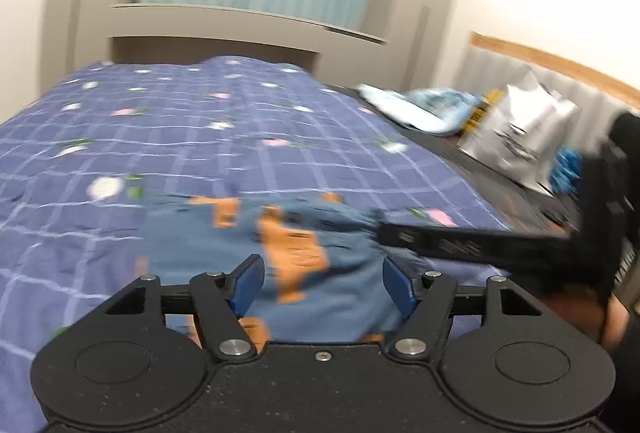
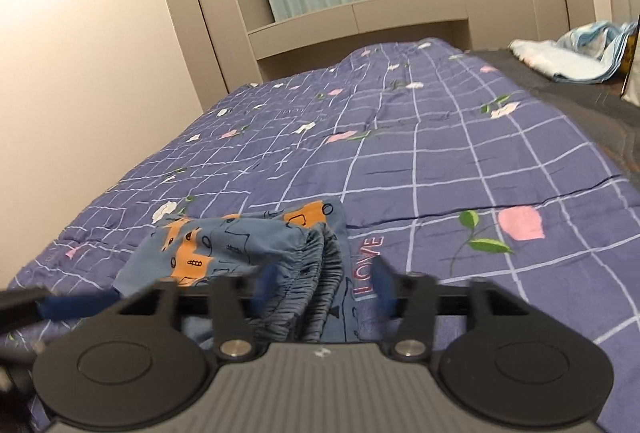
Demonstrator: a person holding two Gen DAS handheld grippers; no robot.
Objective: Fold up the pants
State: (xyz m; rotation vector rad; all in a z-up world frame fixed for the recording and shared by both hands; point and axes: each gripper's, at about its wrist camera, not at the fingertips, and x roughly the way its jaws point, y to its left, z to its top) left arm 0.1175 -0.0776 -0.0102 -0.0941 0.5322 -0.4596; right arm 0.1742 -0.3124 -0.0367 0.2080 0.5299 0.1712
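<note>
Small blue pants (image 1: 288,245) with orange print lie bunched on the blue checked bedspread (image 1: 160,137), close under both grippers. My left gripper (image 1: 323,281) stands open, its blue pads (image 1: 250,283) well apart above the fabric and not pressing it. In the right wrist view the pants' gathered elastic waistband (image 2: 320,273) runs between the spread pads of my open right gripper (image 2: 324,281). The right gripper's black fingers (image 1: 480,245) reach in from the right in the left wrist view. A blue finger of the left gripper (image 2: 72,303) shows at the left edge of the right wrist view.
The bedspread (image 2: 440,153) stretches far ahead to a grey cabinet (image 2: 400,17) under green curtains. On a dark strip at the bed's right lie a light blue cloth (image 1: 424,109), a silver bag (image 1: 520,137) and a blue item (image 1: 566,169). A person's hand (image 1: 600,313) holds the right gripper.
</note>
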